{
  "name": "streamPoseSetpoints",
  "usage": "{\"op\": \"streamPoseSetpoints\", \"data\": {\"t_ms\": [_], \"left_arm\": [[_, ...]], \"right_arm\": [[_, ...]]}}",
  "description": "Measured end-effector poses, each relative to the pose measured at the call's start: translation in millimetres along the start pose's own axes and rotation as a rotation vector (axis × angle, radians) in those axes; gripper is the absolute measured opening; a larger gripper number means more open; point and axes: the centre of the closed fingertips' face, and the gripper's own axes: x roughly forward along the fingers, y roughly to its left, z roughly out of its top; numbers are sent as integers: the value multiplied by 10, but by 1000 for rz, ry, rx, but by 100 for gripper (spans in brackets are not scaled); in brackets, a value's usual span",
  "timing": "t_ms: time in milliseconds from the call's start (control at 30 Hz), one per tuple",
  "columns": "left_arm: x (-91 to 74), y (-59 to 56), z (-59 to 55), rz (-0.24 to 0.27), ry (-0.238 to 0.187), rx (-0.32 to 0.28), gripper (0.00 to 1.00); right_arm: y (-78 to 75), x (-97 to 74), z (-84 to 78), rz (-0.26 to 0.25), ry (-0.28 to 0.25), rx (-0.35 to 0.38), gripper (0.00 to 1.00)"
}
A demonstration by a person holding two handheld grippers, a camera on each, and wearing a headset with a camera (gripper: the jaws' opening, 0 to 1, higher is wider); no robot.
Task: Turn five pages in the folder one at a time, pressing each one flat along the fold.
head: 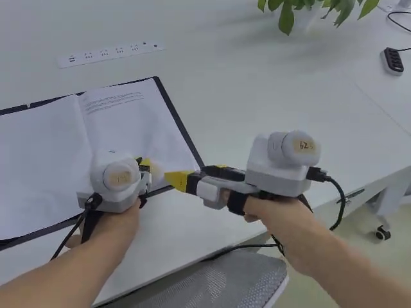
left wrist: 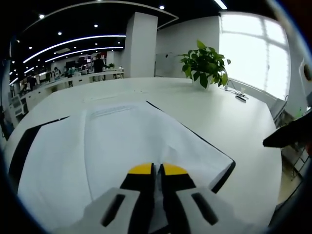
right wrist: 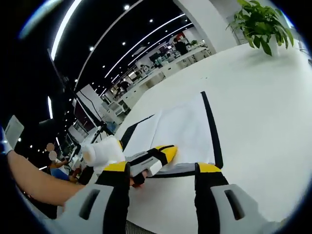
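1. Shows the folder (head: 58,154) lying open and flat on the white surface (head: 257,96), toward the left side and close to the near edge, with a black cover framing white pages.
2. Picks out a few printed lines at the top of the right-hand page (head: 131,122), just beside the fold.
3. Catches the left gripper (head: 146,165) over the folder's near right corner, held in one hand (head: 112,221), yellow tips drawn together.
4. Looks, in the left gripper view, along the left gripper (left wrist: 157,170) across the right-hand page (left wrist: 146,131), the jaws closed to a thin slit. Cannot tell whether a sheet is pinched there or whether the tips touch the paper.
5. Places the right gripper (head: 178,181) just beside that same corner, pointing left toward the left gripper, held in the other hand (head: 282,215), with a black cable (head: 337,199) trailing off the back over the surface edge.
6. Finds, in the right gripper view, the right gripper (right wrist: 163,168) with jaws spread wide apart, framing the left gripper (right wrist: 161,155) and the folder (right wrist: 185,126) beyond.
7. Takes in a white power strip (head: 109,52) on the surface beyond the folder, a leafy plant (head: 308,9) at the far side, a dark power strip (head: 393,59) at the far right, and a grey mesh chair (head: 218,279) below the near edge.
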Motion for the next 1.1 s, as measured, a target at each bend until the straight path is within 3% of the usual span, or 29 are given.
{"op": "streamPoseSetpoints", "data": {"t_ms": [67, 133, 233, 433, 767, 867, 1100], "left_arm": [[2, 0, 1, 1, -1, 5, 3], [4, 1, 2, 1, -2, 2, 3], [7, 2, 0, -1, -4, 5, 4], [10, -1, 2, 1, -7, 1, 4], [11, -4, 1, -3, -10, 3, 4], [10, -5, 1, -3, -11, 5, 4], [9, -5, 2, -5, -12, 9, 4]], "right_arm": [[-68, 79, 53, -9, -21, 53, 42], [-136, 142, 7, -26, -3, 128, 36], [-160, 218, -63, -28, 14, 161, 34], [-163, 332, -221, -34, 47, 204, 34], [-266, 434, -222, -60, 25, 262, 34], [-312, 452, -275, -72, 41, 293, 33], [-278, 439, -286, -66, 14, 348, 33]]}}
